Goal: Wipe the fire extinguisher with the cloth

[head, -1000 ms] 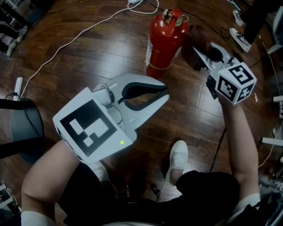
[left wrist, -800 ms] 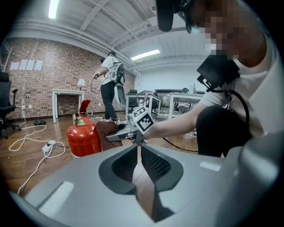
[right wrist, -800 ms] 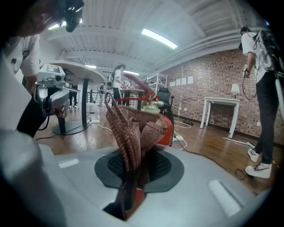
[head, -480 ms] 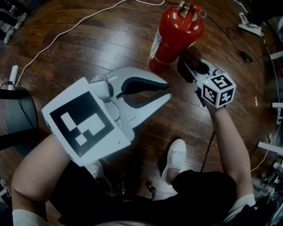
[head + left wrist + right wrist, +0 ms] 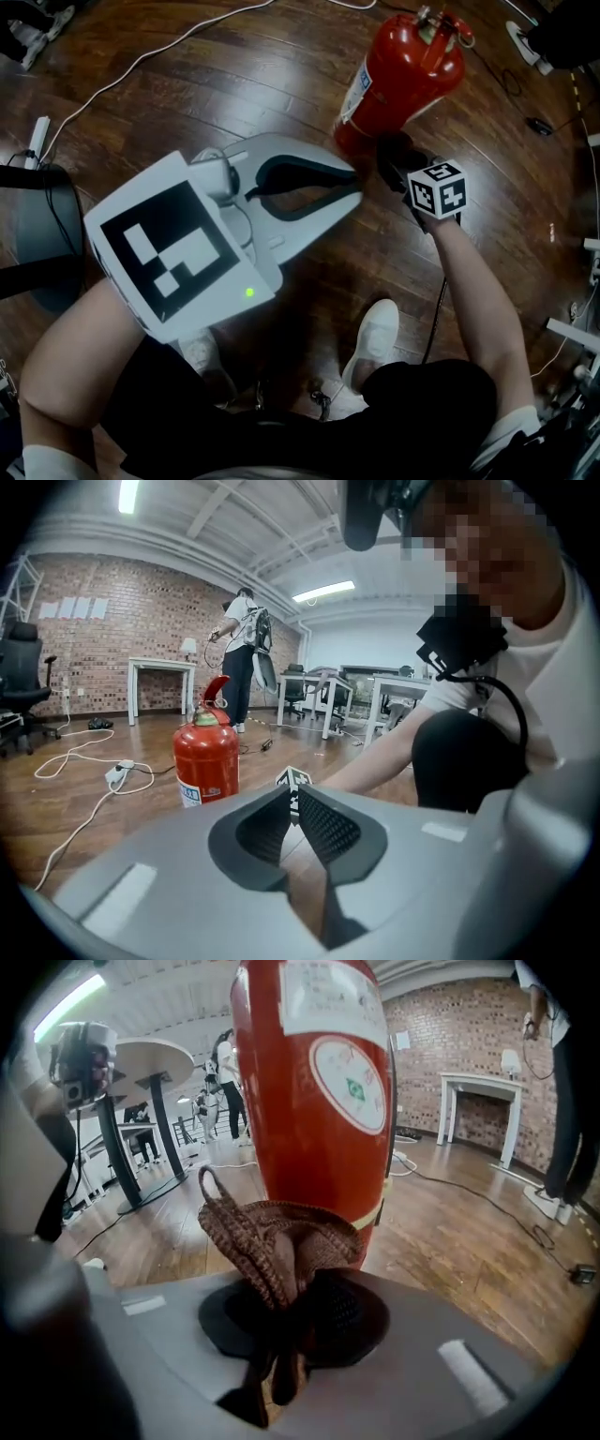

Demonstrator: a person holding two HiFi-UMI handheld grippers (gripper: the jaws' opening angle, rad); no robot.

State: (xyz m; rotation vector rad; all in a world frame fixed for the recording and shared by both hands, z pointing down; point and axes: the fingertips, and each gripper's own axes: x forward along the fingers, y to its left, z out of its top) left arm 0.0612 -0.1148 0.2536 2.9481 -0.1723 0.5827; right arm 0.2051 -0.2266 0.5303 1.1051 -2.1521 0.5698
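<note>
Clamped on the dark cloth (image 5: 392,152), the right claw (image 5: 389,161) sits low beside the red fire extinguisher (image 5: 403,80) in the head view, while the left claw (image 5: 349,187) is held apart from both, its tips together. From the left gripper view, the left claw (image 5: 291,803) has its jaws closed on nothing, and the fire extinguisher (image 5: 206,761) stands upright on the wooden floor (image 5: 84,799) beyond. From the right gripper view, the right claw (image 5: 295,1312) pinches the bunched brown cloth (image 5: 277,1241) right in front of the fire extinguisher (image 5: 314,1082); contact cannot be told.
</note>
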